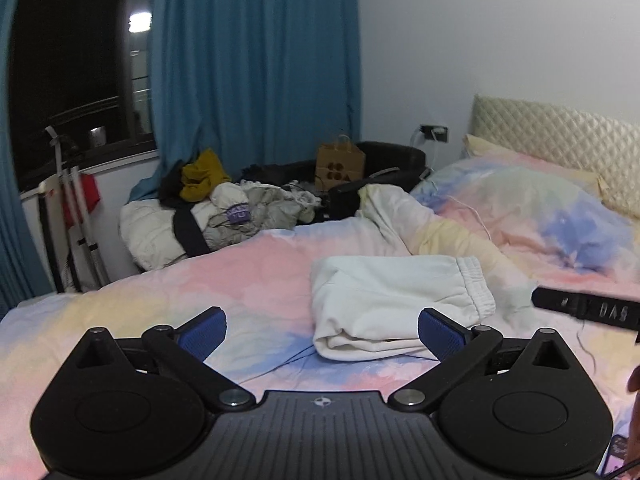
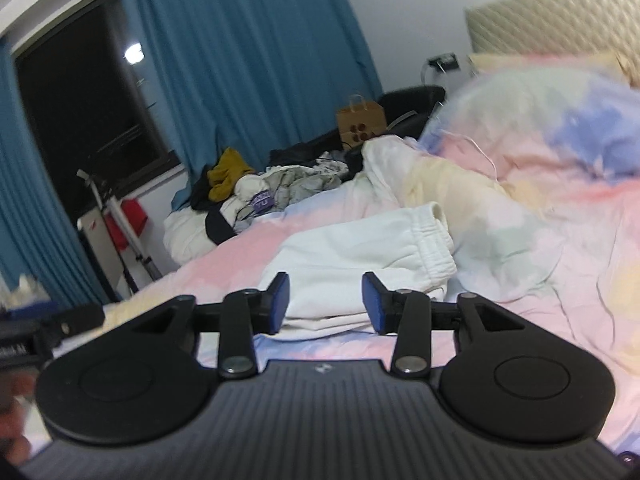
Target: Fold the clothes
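Your left gripper (image 1: 322, 334) and right gripper (image 2: 325, 303) both gape empty above soft, folded white sweatpants (image 1: 394, 306) lying crosswise on the pastel duvet (image 1: 248, 276), ribbed elastic waistband (image 1: 478, 286) pointing right.

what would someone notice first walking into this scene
Probably the white folded garment lying alone on the pastel bedspread, just ahead of both open grippers, left and right, neither touching it. Next, the messy clothes pile at the bed's far edge, below the blue curtain.
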The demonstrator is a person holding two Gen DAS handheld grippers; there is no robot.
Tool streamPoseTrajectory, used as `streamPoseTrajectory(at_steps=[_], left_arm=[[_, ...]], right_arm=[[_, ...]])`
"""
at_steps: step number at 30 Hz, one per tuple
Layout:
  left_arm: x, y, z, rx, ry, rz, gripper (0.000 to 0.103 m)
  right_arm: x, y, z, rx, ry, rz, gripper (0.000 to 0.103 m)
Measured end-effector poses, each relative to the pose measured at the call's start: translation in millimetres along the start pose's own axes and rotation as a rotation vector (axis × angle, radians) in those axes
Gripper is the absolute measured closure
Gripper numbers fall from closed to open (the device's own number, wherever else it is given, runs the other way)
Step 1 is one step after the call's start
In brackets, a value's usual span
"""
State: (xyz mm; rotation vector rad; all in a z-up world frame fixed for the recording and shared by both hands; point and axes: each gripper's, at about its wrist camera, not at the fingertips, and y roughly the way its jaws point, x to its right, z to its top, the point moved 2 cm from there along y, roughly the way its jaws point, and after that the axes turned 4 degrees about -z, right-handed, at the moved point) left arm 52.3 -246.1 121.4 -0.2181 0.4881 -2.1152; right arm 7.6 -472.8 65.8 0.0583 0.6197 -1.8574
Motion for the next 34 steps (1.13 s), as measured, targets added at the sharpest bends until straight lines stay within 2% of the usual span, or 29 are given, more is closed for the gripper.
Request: streamPoseTrajectory(at_steps=[4,7,8,9,15,21,23,27,34], left_arm=[[-13.6,-29.1,-11.6,0.03,-0.056,0.018,0.0],[-23.6,-48.1,-20.8,0.06,-0.082,0.038,0.0],[-26.0,-51.5,-24.0,0.061,-0.08,0.039,0.0],[-28.5,-54.9,-27.3,0.063,-0.077,0.04,0.0],[-32.5,-70.1,-50.2,0.051,-0.042,0.05,0.0],[-35.5,-82.1,-64.9,0.033,-0.043,0.046,0.0],[-36.5,-85.6,-64.1,0.036,-0.047,0.033,0.0],[-34.7,-92.3,-59.6,0.059,-0.04,0.059,0.0],[-26.0,-91.8,-62.8,0.038,-0.011,0.045,0.0]], right_arm=[[-18.4,-13.0,-12.5,0.019,-0.047,0.008,0.05],[-28.2,-19.7,-26.8,0.063,-0.09,0.003,0.03],[-31.3,-21.2,-31.7,0.075,-0.107,-0.005,0.02],[-34.4,-21.6,-35.9,0.077,-0.12,-0.006,0.017],[-42.7,-21.7,-54.8,0.025,-0.135,-0.034,0.017],[-53.0,-31.5,-59.4,0.059,-0.163,-0.098,0.017],[-54.9,-33.0,-59.8,0.064,-0.173,-0.105,0.017],[-53.5,-32.5,-60.9,0.063,-0.181,-0.115,0.017],[-51.3,-33.2,-66.3,0.06,-0.19,-0.125,0.017]])
